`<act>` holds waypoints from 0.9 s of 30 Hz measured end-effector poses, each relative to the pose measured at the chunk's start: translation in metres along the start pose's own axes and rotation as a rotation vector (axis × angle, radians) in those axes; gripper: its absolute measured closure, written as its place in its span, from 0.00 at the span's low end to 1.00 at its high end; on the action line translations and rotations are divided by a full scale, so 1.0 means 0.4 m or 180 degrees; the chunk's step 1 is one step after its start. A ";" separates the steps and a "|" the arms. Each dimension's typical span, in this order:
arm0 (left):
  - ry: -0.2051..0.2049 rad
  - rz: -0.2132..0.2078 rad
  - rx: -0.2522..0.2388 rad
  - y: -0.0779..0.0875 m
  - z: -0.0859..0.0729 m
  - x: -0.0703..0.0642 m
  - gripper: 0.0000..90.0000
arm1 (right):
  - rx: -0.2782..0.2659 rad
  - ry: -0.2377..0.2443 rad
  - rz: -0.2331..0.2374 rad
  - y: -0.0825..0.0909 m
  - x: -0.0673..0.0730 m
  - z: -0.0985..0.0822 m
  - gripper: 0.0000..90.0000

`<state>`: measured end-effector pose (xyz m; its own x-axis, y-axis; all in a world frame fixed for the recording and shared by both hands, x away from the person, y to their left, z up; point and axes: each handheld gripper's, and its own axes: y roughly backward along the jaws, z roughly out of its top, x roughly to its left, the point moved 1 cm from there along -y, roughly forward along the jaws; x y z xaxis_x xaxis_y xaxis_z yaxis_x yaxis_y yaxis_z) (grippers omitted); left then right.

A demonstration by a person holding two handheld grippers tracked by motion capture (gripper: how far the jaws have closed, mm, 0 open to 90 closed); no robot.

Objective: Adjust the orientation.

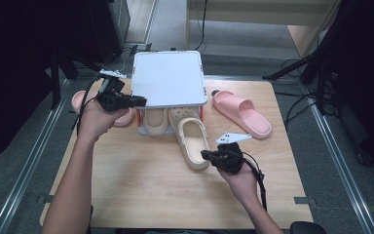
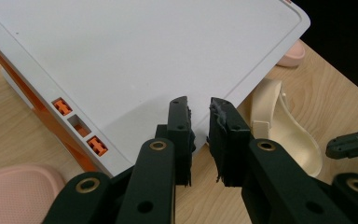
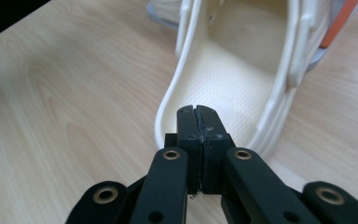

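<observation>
A white-topped shoe rack (image 1: 168, 78) (image 2: 144, 60) with orange sides stands at the table's back middle. One cream clog (image 1: 154, 122) lies under it. A second cream clog (image 1: 193, 141) (image 2: 284, 126) (image 3: 233, 70) sticks out in front, heel toward me. My left gripper (image 1: 142, 101) (image 2: 199, 116) hovers at the rack's front left edge, jaws a little apart with nothing between them. My right gripper (image 1: 204, 155) (image 3: 197, 112) is at the clog's heel rim, its jaws pressed together with nothing visible between them.
One pink slide (image 1: 241, 112) lies right of the rack. Another pink slide (image 1: 83, 100) (image 2: 14, 191) lies left of it, partly behind my left hand. The wooden table (image 1: 141, 185) has bare room toward the front. Beyond its edges are dark stands and cables.
</observation>
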<state>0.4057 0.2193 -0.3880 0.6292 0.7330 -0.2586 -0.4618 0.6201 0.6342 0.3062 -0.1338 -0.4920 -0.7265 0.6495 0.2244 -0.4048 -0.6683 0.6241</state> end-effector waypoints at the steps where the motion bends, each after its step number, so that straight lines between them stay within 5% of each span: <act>1: -0.0006 -0.0003 0.0002 0.000 0.000 0.001 0.87 | 0.0010 0.0001 0.0013 0.001 0.003 -0.005 1.00; 14: -0.0025 0.0002 0.0001 0.000 0.000 0.000 0.87 | 0.0177 0.0134 0.0073 -0.007 0.010 -0.089 1.00; 27: -0.0028 -0.0022 -0.0016 -0.004 0.000 -0.002 0.87 | 0.0222 0.0156 0.0089 -0.045 0.013 -0.074 1.00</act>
<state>0.4058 0.2176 -0.3888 0.6379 0.7262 -0.2563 -0.4606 0.6266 0.6287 0.2932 -0.1290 -0.5239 -0.7640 0.6113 0.2066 -0.3455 -0.6580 0.6691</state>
